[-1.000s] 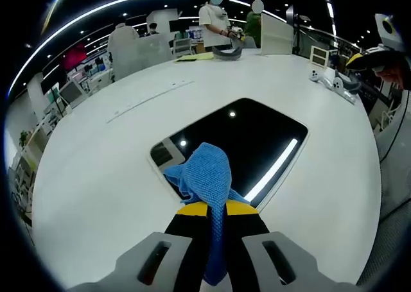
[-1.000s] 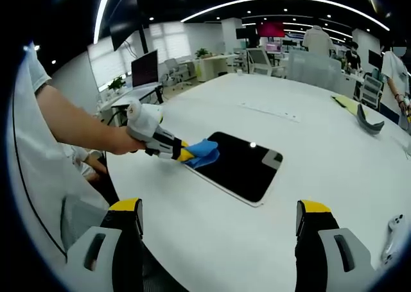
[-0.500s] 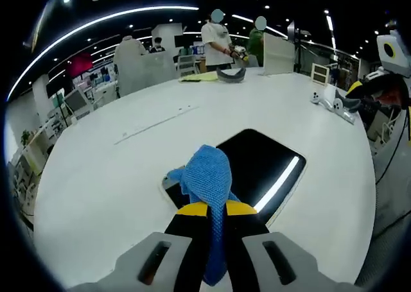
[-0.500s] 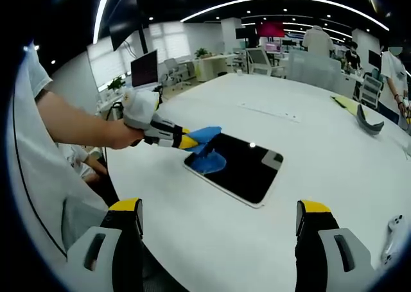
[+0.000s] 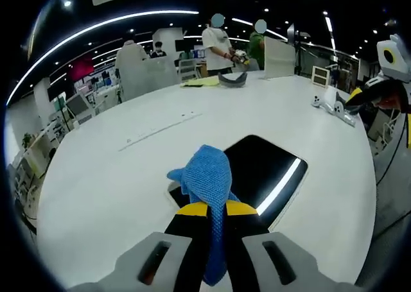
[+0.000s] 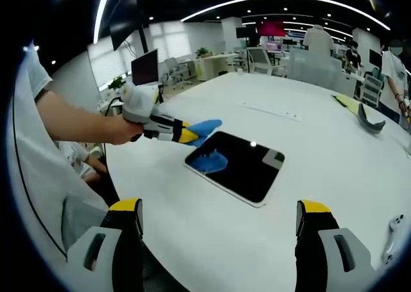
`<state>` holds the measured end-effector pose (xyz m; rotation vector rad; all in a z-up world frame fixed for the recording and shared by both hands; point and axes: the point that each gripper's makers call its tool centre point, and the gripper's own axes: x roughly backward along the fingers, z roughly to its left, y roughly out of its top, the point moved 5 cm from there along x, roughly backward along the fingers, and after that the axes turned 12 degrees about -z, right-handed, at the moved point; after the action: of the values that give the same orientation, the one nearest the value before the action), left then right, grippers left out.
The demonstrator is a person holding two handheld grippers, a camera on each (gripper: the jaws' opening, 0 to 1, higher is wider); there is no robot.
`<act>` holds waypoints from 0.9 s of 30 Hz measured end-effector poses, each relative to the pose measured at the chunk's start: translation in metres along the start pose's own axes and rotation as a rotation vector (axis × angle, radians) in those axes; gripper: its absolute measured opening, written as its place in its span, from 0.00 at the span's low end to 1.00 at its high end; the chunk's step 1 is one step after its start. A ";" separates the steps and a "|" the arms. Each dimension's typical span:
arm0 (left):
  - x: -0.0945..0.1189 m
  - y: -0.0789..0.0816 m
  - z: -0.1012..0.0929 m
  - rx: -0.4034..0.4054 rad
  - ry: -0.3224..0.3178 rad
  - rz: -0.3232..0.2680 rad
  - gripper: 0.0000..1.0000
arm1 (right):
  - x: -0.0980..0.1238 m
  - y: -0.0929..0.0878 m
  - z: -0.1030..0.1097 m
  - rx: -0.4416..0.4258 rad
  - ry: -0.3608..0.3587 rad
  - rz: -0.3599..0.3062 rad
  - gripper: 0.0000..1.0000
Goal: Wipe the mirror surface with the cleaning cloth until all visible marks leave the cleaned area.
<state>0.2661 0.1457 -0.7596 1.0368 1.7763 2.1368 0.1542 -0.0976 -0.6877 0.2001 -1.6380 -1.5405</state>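
A dark rectangular mirror [image 5: 263,170] [image 6: 239,165] lies flat on the white round table [image 5: 115,176] [image 6: 321,176]. My left gripper [image 5: 216,208] [image 6: 190,134] is shut on a blue cleaning cloth [image 5: 207,176] [image 6: 204,126], held in the air above the mirror's near corner. The cloth's blue reflection shows in the mirror in the right gripper view. A person's hand and bare arm [image 6: 83,126] hold the left gripper. My right gripper [image 6: 218,224] stands open near the table's edge, its yellow-tipped jaws wide apart and well short of the mirror.
Small white devices [image 5: 334,99] lie on the table's far right. A yellow sheet [image 5: 202,81] and a dark curved object [image 5: 232,78] [image 6: 367,120] sit at the far edge. People [image 5: 218,38] stand beyond the table, with desks and monitors [image 6: 144,67] around.
My left gripper has lifted the blue cloth off the mirror's near corner; it now hangs above the glass. The right gripper has stayed still and open.
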 end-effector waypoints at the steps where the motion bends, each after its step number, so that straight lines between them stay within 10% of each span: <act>1: 0.001 0.000 0.001 0.004 0.003 -0.002 0.04 | 0.000 0.000 0.000 -0.002 0.001 -0.001 1.00; 27: 0.059 -0.017 0.086 0.023 0.192 0.024 0.05 | -0.009 0.006 0.000 0.011 0.022 -0.007 1.00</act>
<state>0.2698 0.2506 -0.7479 0.8884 1.8842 2.3043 0.1627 -0.0901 -0.6866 0.2277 -1.6304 -1.5296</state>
